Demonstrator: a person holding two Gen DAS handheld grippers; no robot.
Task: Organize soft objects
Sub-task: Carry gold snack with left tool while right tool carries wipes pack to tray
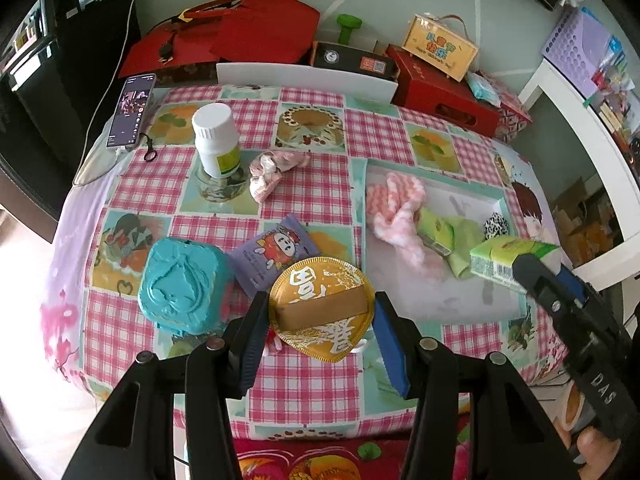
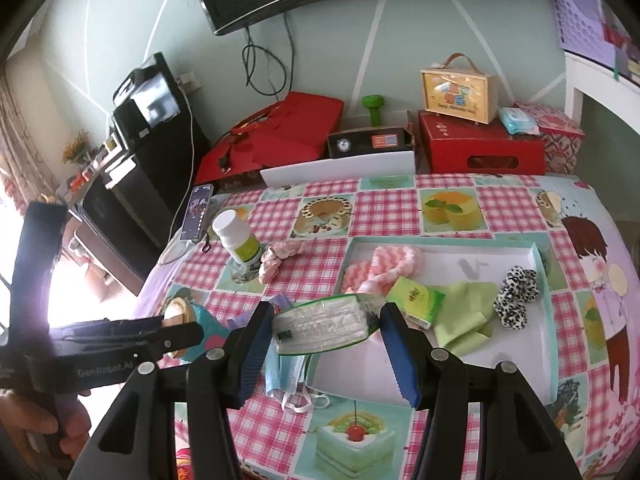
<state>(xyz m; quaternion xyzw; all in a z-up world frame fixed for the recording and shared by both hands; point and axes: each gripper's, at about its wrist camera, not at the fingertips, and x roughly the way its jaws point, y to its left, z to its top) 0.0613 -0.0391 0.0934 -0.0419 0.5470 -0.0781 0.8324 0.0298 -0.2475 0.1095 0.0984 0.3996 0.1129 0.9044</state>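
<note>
Gold foil round pack is clamped between the left gripper pads, held above the checked tablecloth. Right gripper is clenched on a green-wrapped tissue pack, held over the near left corner of the white tray. Tray contents: pink-white knit piece, second green tissue pack, green cloth, black-and-white spotted scrunchie. Blue face mask lies on the cloth just left of the tray's near corner. Outside the tray: pink scrunchie beside the white bottle, purple snack packet, teal lidded box, phone at far left edge.
</note>
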